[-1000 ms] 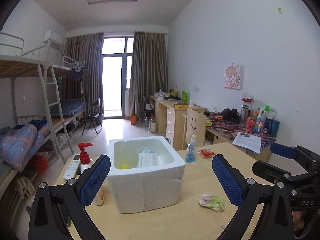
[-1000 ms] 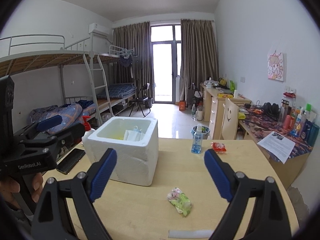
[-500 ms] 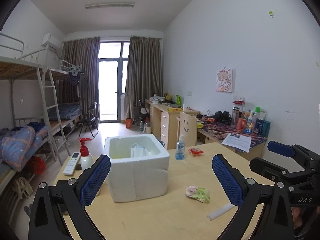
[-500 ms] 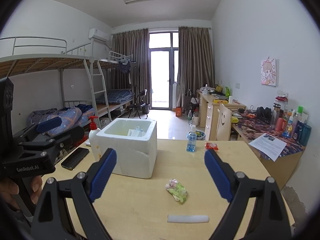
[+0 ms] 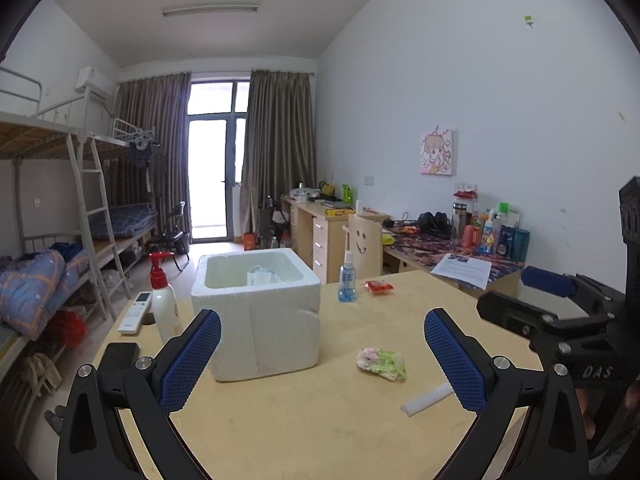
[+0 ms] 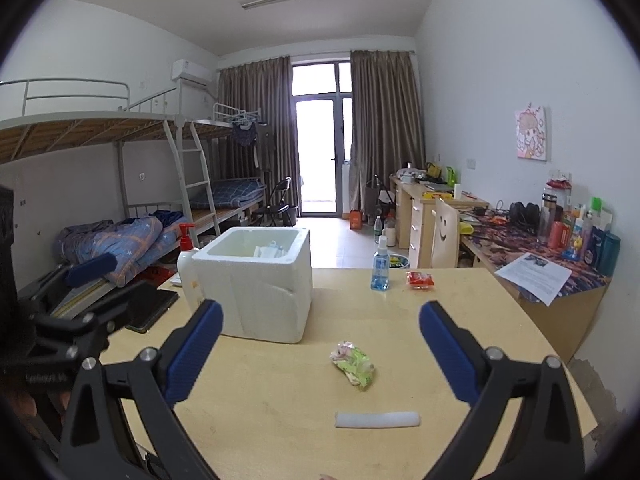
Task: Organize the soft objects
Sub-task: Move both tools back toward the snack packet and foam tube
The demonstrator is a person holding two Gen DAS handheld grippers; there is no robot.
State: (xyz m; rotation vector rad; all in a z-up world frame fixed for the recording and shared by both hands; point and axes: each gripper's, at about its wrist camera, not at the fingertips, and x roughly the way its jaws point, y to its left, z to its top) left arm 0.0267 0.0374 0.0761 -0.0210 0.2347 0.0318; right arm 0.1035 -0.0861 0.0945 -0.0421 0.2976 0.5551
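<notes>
Left wrist view:
Left gripper (image 5: pixel 322 354): jaws spread, empty, hovering back from foam box (image 5: pixel 258 312).
Soft packet (image 5: pixel 381 364): right of box, awaiting pickup.
Foam stick (image 5: pixel 427 398): nearer than packet.

Right wrist view:
Right gripper (image 6: pixel 320 354): jaws spread, framing soft packet (image 6: pixel 353 363), likely next grab.
Foam box (image 6: pixel 256 288): holds masks, presumably the collection bin.

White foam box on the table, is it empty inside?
No, the white foam box holds a pale blue face mask near its back wall.

- White walls; a ceiling tube light (image 5: pixel 211 9) (unlit).
- Far end: glass door (image 6: pixel 318 158) between brown curtains (image 6: pixel 382 132).
- Left: metal bunk bed (image 6: pixel 120 152).
- Right: wooden desks (image 5: pixel 320 224), a wall picture (image 5: pixel 437 152).
</notes>
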